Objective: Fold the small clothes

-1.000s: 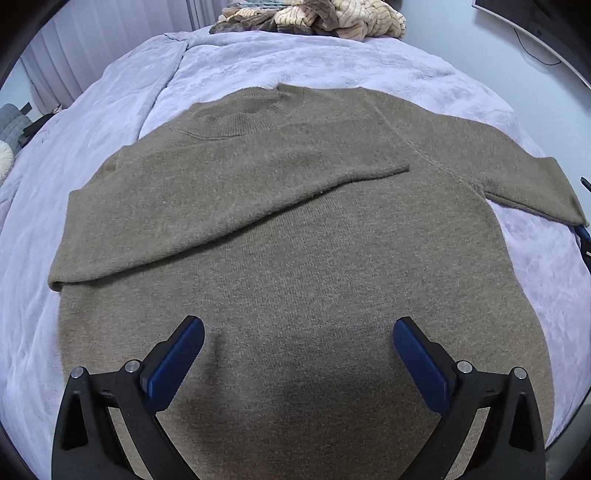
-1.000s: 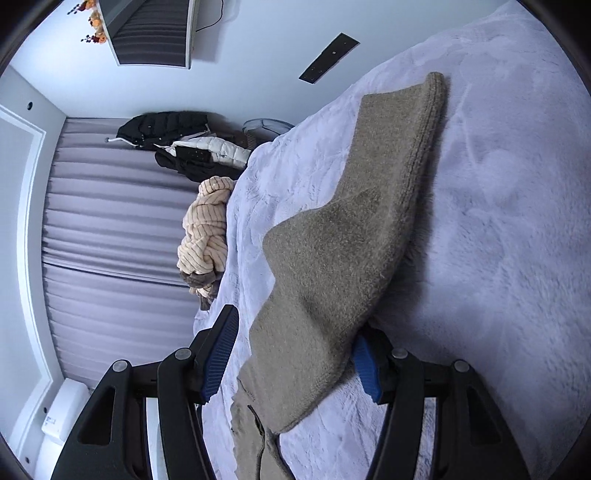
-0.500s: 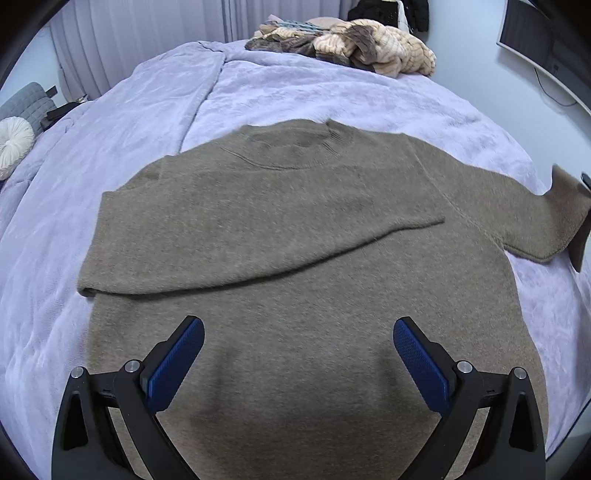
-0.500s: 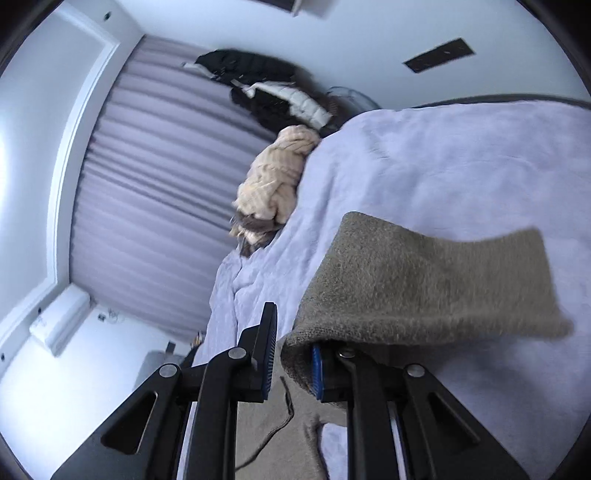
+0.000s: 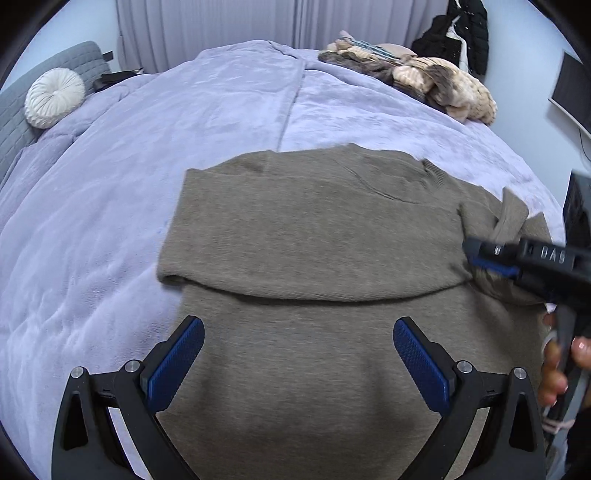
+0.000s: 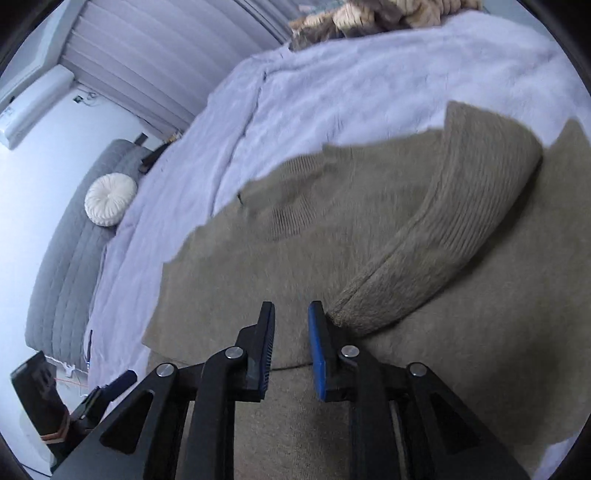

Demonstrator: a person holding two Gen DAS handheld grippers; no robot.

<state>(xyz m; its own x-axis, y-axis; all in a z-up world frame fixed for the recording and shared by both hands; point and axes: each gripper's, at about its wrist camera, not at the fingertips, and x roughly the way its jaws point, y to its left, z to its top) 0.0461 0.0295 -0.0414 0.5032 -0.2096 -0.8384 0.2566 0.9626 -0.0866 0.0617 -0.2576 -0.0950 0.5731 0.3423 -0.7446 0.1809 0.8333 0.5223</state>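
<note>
Centrally, the sweater point(image 5: 325, 295) lies flat on the bed point(image 5: 184, 129), one sleeve already folded across its chest; in the right wrist view the other sleeve point(image 6: 461, 221) drapes over the body from the upper right, its cuff resting against the outer side of one finger. The right gripper point(image 6: 291, 332) has just been opening: its jaws stand slightly apart with nothing between them, so the cuff is released. The left gripper point(image 5: 299, 354) hovers spread wide over the lower body, empty. Risk: the cuff lies bunched and curled rather than flat, so it may slide back toward the right edge, or drag along with the finger it touches as that gripper withdraws, spoiling the fold. The knit looks soft and thick, and a later fold over this lump would likely sit uneven. Surface: a plush lavender blanket that gives under load and may wrinkle beneath the garment. Room: pleated curtains point(image 5: 258, 33) along the top, a round white cushion point(image 5: 55, 98) on a grey headboard at upper left, and a heap of knitwear point(image 5: 424, 81) at upper right.
</note>
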